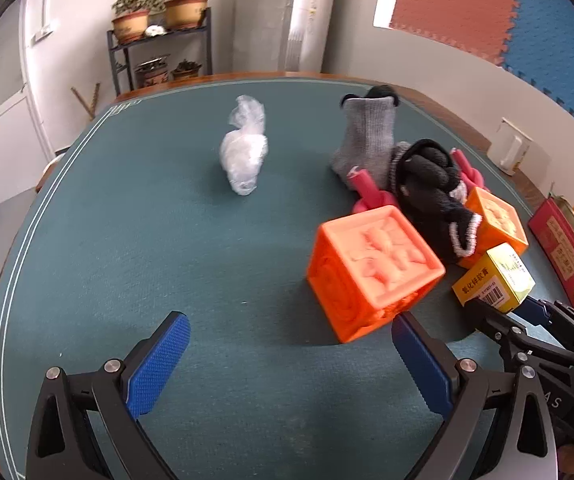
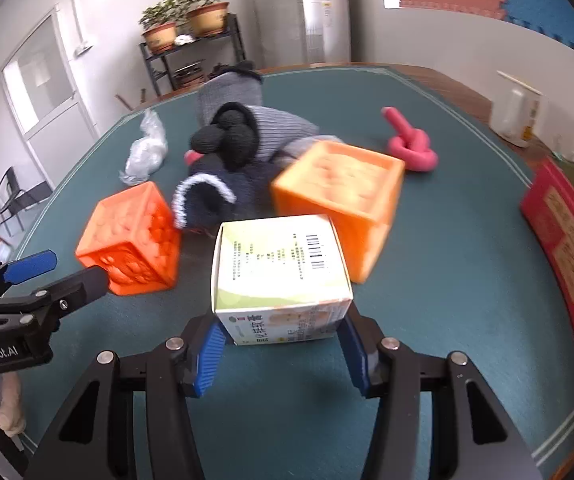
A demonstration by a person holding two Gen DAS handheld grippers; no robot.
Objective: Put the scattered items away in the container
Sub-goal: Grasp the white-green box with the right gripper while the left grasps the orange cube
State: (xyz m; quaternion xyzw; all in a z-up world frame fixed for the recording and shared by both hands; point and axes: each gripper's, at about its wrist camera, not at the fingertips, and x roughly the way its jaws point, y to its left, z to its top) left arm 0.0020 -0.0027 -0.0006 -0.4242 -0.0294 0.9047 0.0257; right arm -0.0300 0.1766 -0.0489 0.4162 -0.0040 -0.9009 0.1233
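Observation:
My left gripper (image 1: pixel 291 328) stands wide open over the green tabletop, its right finger beside a large orange cube (image 1: pixel 375 268) and nothing between the pads. My right gripper (image 2: pixel 283 332) is shut on a small white and yellow carton (image 2: pixel 279 264), held just above the table. Behind the carton lie a second orange cube (image 2: pixel 339 192), a dark sock (image 2: pixel 223 184), a grey sock (image 2: pixel 231 88) and a pink knotted tube (image 2: pixel 411 148). A crumpled clear plastic bag (image 1: pixel 243 152) sits alone farther back. The red container (image 2: pixel 567 248) is at the right edge.
The green mat (image 1: pixel 167 240) has open room on its left half and in front of both grippers. A white holder (image 2: pixel 515 112) stands at the far right table edge. A shelf with potted plants (image 1: pixel 159 36) is beyond the table.

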